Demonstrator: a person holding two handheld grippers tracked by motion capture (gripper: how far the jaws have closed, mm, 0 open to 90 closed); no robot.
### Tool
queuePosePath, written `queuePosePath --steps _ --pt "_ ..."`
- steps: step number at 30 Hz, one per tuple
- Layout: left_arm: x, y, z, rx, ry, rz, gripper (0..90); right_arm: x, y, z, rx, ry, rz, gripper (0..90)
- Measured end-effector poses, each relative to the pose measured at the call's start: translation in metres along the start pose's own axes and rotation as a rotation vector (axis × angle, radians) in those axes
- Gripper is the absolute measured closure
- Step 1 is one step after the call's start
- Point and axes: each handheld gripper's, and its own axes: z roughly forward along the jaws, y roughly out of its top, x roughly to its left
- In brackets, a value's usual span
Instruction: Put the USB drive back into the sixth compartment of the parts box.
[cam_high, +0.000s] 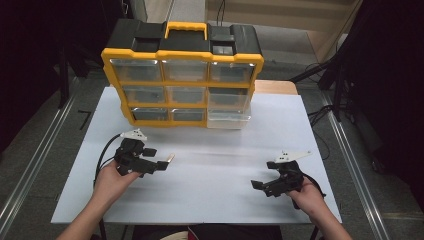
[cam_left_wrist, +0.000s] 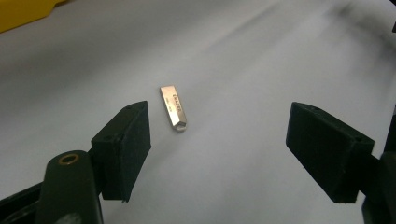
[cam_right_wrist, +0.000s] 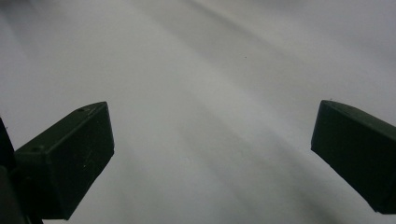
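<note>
Both grippers sit low over the white table (cam_high: 210, 170), one in each hand. On the left side, the left gripper (cam_high: 161, 165) is held by the person's left hand (cam_high: 112, 180), and its two black jaws are spread wide apart with nothing between them. Just past the tips of those jaws lies a small silver USB stick (cam_left_wrist: 173, 107), flat on the table and touching neither jaw. It has a little loop at the end nearest the camera and some tiny writing on top, too small to read. On the right side, the right gripper (cam_high: 260, 185) is held by the right hand (cam_high: 307, 195), and its jaws are spread wide too, with just bare white table in front of them. At the back of the table stands a big yellow and black box of drawers (cam_high: 182, 75); the bottom right drawer (cam_high: 229, 119) looks pulled out a bit, but it is hard to be sure
</note>
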Motion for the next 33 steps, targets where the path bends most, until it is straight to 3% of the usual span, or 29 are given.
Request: queuePosePath --steps 12,15,17,21,28,33 --pt "0.005 0.012 0.008 0.004 0.013 0.013 21.3 0.0 0.0 0.0 0.005 -0.002 -0.001 0.0" --pt "0.006 0.015 0.013 0.012 -0.006 0.016 12.1 0.0 0.0 0.0 0.003 0.003 0.002 0.0" --pt "0.005 0.016 0.015 0.016 0.011 0.018 0.0 0.0 0.0 0.0 0.004 0.003 0.003 0.0" --pt "0.005 0.019 0.02 0.031 -0.002 0.014 0.0 0.0 0.0 0.0 0.002 0.005 0.003 0.0" --pt "0.009 0.023 0.026 0.028 0.019 0.007 0.7 0.0 0.0 0.0 0.005 0.001 0.003 0.0" --pt "0.008 0.024 0.033 0.052 0.041 0.01 5.1 0.0 0.0 0.0 0.008 0.0 0.0 0.0"
